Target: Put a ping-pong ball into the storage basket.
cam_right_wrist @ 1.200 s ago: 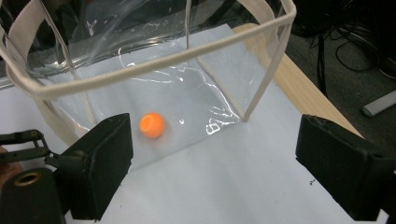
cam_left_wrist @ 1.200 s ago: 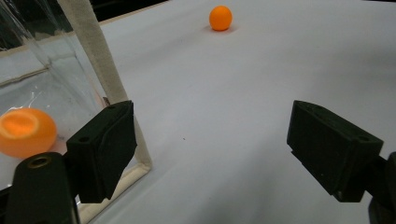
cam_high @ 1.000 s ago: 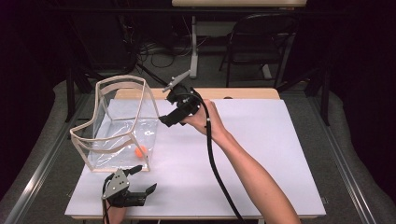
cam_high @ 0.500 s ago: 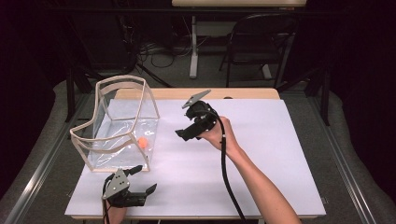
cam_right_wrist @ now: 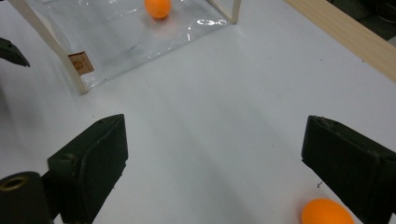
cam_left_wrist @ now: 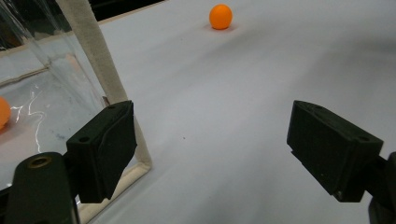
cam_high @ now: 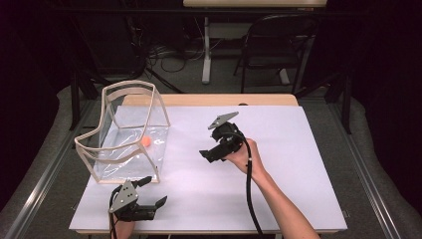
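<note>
High view: the right gripper (cam_high: pixel 206 154) has swung away from the clear bag (cam_high: pixel 124 137), where one orange ball (cam_high: pixel 146 141) lies, and sinks with jaws spreading, nothing between them, toward a second ball (cam_right_wrist: pixel 327 212) on the table (cam_high: pixel 298 149), likely the next pickup.

In the right gripper view, the loose orange ball (cam_right_wrist: pixel 326 212) on the white tabletop (cam_right_wrist: pixel 210 121) is cut off by the bottom edge, beside the right tool's (cam_right_wrist: pixel 215 172) jaw. In the left gripper view, the orange ball (cam_left_wrist: pixel 3 112) inside the clear plastic bag (cam_left_wrist: pixel 56 70) is cropped by the left edge. In the high view, the right tool (cam_high: pixel 211 152) and hand hide the loose ball.
</note>
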A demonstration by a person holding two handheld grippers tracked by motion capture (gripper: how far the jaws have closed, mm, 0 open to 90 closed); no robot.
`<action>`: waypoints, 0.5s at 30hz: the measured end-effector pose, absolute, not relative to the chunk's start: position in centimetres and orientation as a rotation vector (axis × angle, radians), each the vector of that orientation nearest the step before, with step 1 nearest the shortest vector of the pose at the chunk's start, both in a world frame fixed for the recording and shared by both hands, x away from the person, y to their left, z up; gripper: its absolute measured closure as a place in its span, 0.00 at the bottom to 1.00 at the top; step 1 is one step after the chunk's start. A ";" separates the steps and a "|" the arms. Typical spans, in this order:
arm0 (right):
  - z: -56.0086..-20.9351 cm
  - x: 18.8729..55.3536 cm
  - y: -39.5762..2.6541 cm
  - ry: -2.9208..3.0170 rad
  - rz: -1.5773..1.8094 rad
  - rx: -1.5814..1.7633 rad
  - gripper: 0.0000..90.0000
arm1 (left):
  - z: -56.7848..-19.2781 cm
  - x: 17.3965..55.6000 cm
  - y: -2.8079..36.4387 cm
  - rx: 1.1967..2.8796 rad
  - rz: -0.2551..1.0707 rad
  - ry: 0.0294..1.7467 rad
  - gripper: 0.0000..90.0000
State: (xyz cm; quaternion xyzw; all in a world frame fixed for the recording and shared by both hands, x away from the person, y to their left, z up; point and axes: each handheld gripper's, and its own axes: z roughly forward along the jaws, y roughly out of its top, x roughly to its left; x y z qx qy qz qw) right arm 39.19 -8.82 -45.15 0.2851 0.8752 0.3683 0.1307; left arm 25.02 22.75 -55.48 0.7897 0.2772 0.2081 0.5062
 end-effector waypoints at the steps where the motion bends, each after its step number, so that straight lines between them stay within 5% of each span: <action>1: -45.5 38.9 -9.1 2.537 1.064 0.831 0.07 | -55.5 25.0 22.7 1.904 0.500 0.670 0.17; 15: -48.7 36.9 -12.3 2.507 1.023 0.900 0.07 | -55.5 25.0 22.7 1.904 0.505 0.674 0.17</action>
